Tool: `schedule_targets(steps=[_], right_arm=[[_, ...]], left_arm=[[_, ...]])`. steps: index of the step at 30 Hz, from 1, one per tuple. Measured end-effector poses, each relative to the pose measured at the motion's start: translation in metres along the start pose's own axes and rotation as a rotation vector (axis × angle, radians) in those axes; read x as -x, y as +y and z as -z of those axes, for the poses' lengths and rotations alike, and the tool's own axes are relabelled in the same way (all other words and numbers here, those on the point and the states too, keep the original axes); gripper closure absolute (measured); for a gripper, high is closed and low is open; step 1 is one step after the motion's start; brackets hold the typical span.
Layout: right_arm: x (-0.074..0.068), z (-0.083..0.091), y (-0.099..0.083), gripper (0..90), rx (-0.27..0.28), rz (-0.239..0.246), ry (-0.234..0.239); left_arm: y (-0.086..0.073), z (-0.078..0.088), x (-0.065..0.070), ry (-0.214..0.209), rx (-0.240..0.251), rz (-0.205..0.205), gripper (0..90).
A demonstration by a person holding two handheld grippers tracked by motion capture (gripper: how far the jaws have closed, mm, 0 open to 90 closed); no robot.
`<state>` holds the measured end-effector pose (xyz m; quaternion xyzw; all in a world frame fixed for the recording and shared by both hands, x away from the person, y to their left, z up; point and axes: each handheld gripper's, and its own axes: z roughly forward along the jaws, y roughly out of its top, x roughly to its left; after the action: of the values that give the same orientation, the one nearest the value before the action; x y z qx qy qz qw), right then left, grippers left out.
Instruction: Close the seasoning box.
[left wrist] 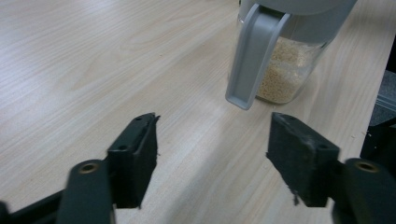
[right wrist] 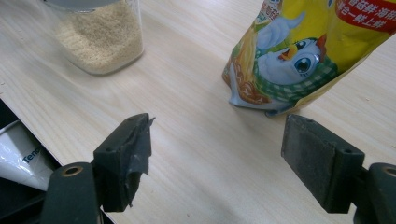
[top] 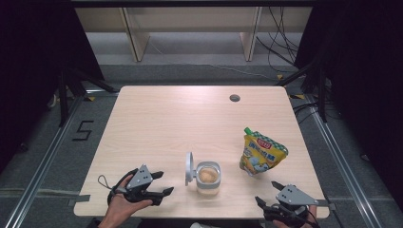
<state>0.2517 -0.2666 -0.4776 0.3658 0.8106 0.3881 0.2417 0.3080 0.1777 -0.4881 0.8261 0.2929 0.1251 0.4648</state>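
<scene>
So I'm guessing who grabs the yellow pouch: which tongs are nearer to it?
Right. The right tongs sit open just below the yellow pouch; the left tongs are across the table, beyond the open jar.

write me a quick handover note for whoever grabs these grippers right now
Left gripper: open, holding nothing, low over the table just left of the jar.
Right gripper: open, holding nothing, at the near right edge, aimed at the yellow pouch.
Jar: upright near the front middle, part full of pale grains, its grey flip lid standing open on the left side.
Pouch: standing right of the jar, apart from it, green cap on top.
Done: lid open. Left: neither jar nor pouch is gripped yet.
</scene>
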Motion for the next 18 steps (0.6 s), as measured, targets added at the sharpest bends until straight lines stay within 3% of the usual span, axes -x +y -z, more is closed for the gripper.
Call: schedule_targets(steps=[3,5,9,10,11,13,15,16,18], right_arm=[[0.0,0.0,0.0,25.3,0.005,0.011,-0.018],[-0.001,-0.001,0.0,25.6,-0.007,0.004,-0.001],[-0.001,-0.001,0.0,26.6,-0.006,0.013,-0.017],[-0.003,-0.001,0.0,26.6,-0.016,-0.018,-0.009],[-0.003,-0.001,0.0,26.6,-0.017,-0.017,-0.004],[-0.001,-0.001,0.0,26.5,-0.007,0.005,-0.019],[-0.002,-0.001,0.0,26.5,-0.014,-0.027,-0.005],[-0.001,-0.002,0.0,26.4,-0.014,-0.022,-0.006],[-0.001,-0.002,0.0,26.4,-0.015,-0.022,-0.003]], left_arm=[[0.001,0.003,0.002,-0.003,0.008,-0.011,51.8],[0.003,0.006,0.002,0.017,0.006,-0.038,61.3],[0.009,0.012,0.003,0.035,0.036,-0.063,84.3],[0.01,0.013,0.004,0.036,0.039,-0.06,87.2],[0.012,0.014,0.004,0.037,0.037,-0.085,88.8],[0.015,0.013,0.007,0.025,0.035,-0.085,89.1],[0.019,0.013,0.009,0.016,0.039,-0.092,89.2],[0.021,0.013,0.008,0.002,0.041,-0.107,89.2],[0.025,0.014,0.009,-0.004,0.039,-0.1,89.2]])
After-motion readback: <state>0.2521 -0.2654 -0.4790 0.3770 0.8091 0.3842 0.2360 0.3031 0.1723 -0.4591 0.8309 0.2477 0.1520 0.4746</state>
